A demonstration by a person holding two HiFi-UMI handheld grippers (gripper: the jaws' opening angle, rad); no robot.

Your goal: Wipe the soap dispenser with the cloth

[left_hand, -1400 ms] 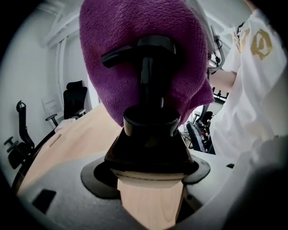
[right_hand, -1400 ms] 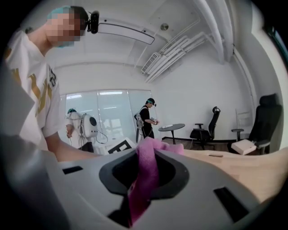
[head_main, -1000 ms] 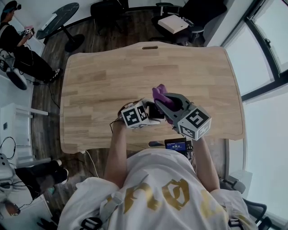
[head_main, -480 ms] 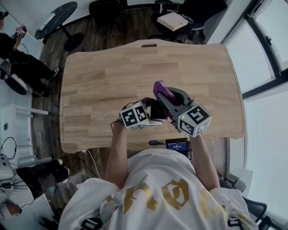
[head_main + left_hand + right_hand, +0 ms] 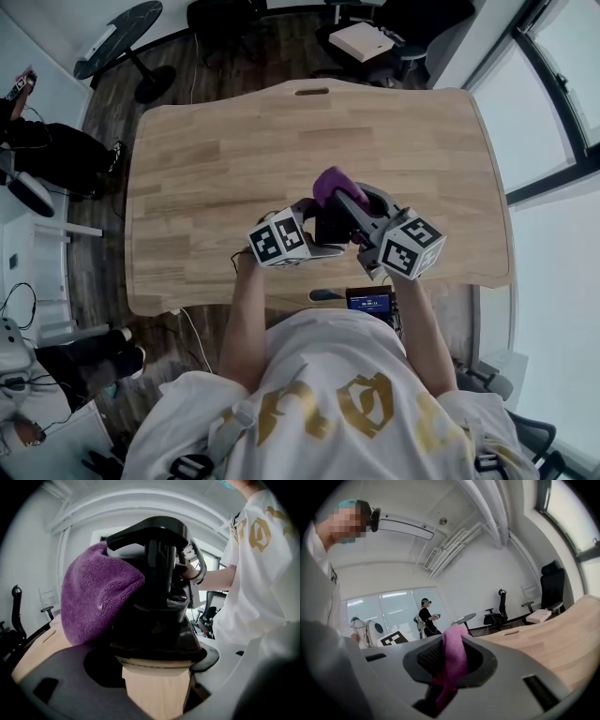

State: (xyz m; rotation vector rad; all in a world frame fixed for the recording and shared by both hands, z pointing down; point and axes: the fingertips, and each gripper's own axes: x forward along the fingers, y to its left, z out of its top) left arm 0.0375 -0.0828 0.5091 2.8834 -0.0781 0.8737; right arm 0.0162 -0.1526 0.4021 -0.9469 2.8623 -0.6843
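Note:
Over the front middle of the wooden table [image 5: 206, 169], my left gripper [image 5: 317, 231] is shut on a black soap dispenser [image 5: 332, 227]. In the left gripper view the dispenser [image 5: 159, 597] fills the jaws [image 5: 154, 667], pump head on top, pale base below. A purple cloth [image 5: 329, 186] lies against the dispenser's far side; it covers the dispenser's left flank [image 5: 96, 592] in the left gripper view. My right gripper [image 5: 349, 202] is shut on that cloth [image 5: 452, 658], which sticks up between its jaws [image 5: 450, 667].
A small device with a lit screen [image 5: 367, 302] hangs at the table's front edge. Beyond the far edge stand office chairs and a white box [image 5: 361, 45]. A round side table [image 5: 122, 37] and a seated person [image 5: 37, 141] are at the left.
The right gripper has turned and carried the cloth slightly up and left over the dispenser. The left gripper has held the dispenser nearly still. The person at the left has shifted.

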